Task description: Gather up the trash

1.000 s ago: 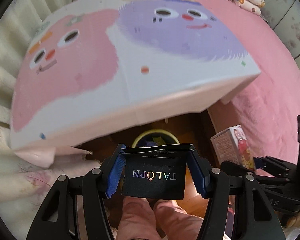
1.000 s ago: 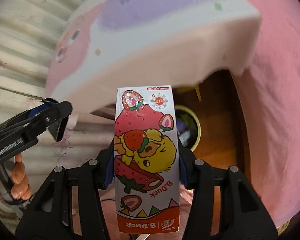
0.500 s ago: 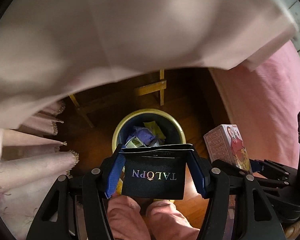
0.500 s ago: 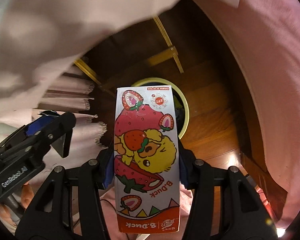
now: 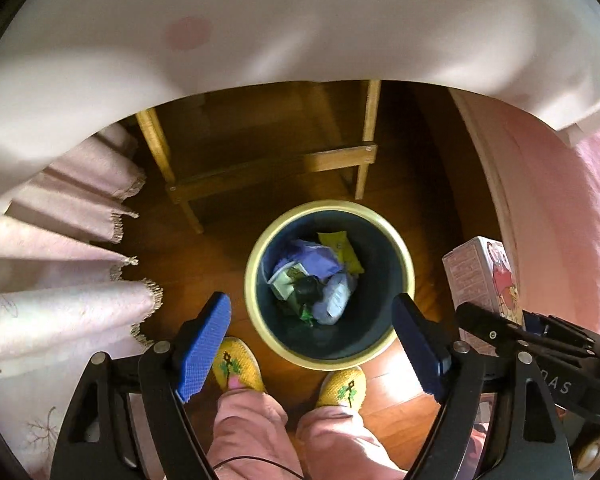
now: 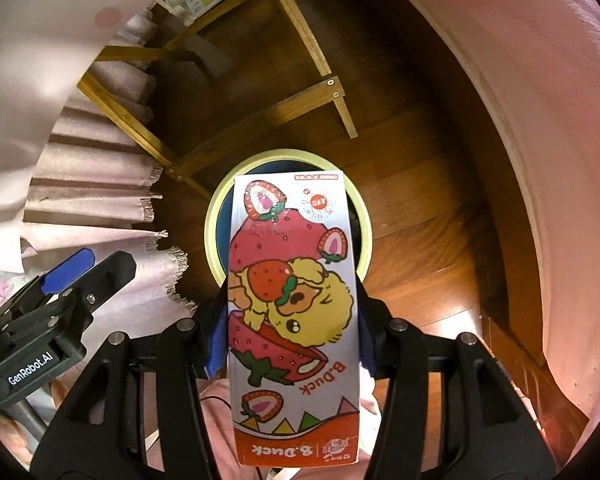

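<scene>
A round trash bin with a pale yellow rim (image 5: 402,260) stands on the wooden floor, holding several wrappers and a dark item (image 5: 308,286). My left gripper (image 5: 316,340) is open and empty right above the bin. My right gripper (image 6: 292,320) is shut on a B.Duck strawberry carton (image 6: 292,300), held upright above the bin rim (image 6: 216,220). The carton also shows in the left wrist view (image 5: 480,280) at the bin's right. The left gripper shows at the left of the right wrist view (image 6: 68,268).
A wooden table frame (image 5: 268,168) stands just behind the bin under a white and pink tablecloth (image 5: 260,20). A fringed pink curtain (image 5: 60,280) hangs at the left. A pink bed (image 5: 560,220) lies at the right. The person's yellow slippers (image 5: 236,364) stand by the bin.
My left gripper has opened and the black TALOPN packet is gone from it; a dark item lies in the bin. Both grippers have tilted down over the bin.
</scene>
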Available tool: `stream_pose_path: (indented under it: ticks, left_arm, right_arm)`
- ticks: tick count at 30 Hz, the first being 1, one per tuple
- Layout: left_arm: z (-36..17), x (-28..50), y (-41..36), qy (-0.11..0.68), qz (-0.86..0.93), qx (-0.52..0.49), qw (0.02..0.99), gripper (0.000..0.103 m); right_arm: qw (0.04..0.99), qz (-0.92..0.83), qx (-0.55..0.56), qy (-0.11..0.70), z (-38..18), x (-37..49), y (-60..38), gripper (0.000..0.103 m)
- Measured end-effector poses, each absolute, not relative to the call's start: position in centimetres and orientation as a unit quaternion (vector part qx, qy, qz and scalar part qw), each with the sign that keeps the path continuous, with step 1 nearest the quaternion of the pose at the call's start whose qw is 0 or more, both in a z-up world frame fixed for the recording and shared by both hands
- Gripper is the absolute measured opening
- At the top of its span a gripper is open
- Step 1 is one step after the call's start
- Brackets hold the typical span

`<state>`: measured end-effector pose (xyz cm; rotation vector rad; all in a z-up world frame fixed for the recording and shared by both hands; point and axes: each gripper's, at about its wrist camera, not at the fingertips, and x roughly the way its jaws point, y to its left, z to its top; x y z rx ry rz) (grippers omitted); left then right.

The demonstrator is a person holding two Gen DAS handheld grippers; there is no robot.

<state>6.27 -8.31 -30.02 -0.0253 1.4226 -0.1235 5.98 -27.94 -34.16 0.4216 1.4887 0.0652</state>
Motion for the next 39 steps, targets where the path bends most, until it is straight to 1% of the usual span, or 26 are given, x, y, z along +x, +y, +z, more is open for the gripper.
stream_pose_path:
  ticks: [4, 11, 12, 13, 14, 22, 26, 33, 39]
  left_arm:
    - [-28.6, 5.8, -6.5, 0.633, -0.036, 0.004, 0.773, 0.083]
    - [-26.8, 5.3, -3.7, 0.617, -0.01, -0.005, 0.787, 0.083]
    - [-26.6, 5.1, -3.4, 0.616, -0.008, -0.008, 0.787, 0.083]
    - [-26.3, 5.0, -3.4, 0.615, -0.006, -0.01, 0.789, 0.083]
    - [-25.8, 4.7, -3.3, 0.611, -0.004, -0.01, 0.792, 0.083]
    - [-22.5, 2.7, -2.8, 0.588, 0.007, -0.012, 0.809, 0.083]
    - [-20.0, 1.5, -2.6, 0.581, 0.013, -0.016, 0.813, 0.083]
    - [-14.3, -0.6, -2.0, 0.569, 0.021, -0.019, 0.822, 0.083]
    - [-8.7, -3.1, -1.6, 0.566, 0.021, -0.022, 0.824, 0.083]
  right_arm:
    - [0.711, 0.038, 0.182, 0.678, -34.8, 6.6, -26.5, 0.048]
    - [0.707, 0.054, 0.166, 0.685, -35.4, 8.0, -23.7, 0.05]
    - [0.709, 0.052, 0.163, 0.684, -35.2, 8.1, -23.4, 0.057]
    - [0.712, 0.052, 0.164, 0.68, -35.0, 8.2, -23.1, 0.066]
    - [0.715, 0.053, 0.165, 0.677, -34.8, 8.2, -22.9, 0.069]
    - [0.739, 0.053, 0.159, 0.653, -32.1, 7.3, -22.2, 0.069]
    - [0.752, 0.048, 0.152, 0.64, -30.1, 6.0, -22.5, 0.069]
    - [0.774, 0.053, 0.142, 0.615, -24.8, 3.9, -23.1, 0.069]
    - [0.789, 0.073, 0.113, 0.599, -18.6, 1.4, -21.7, 0.069]
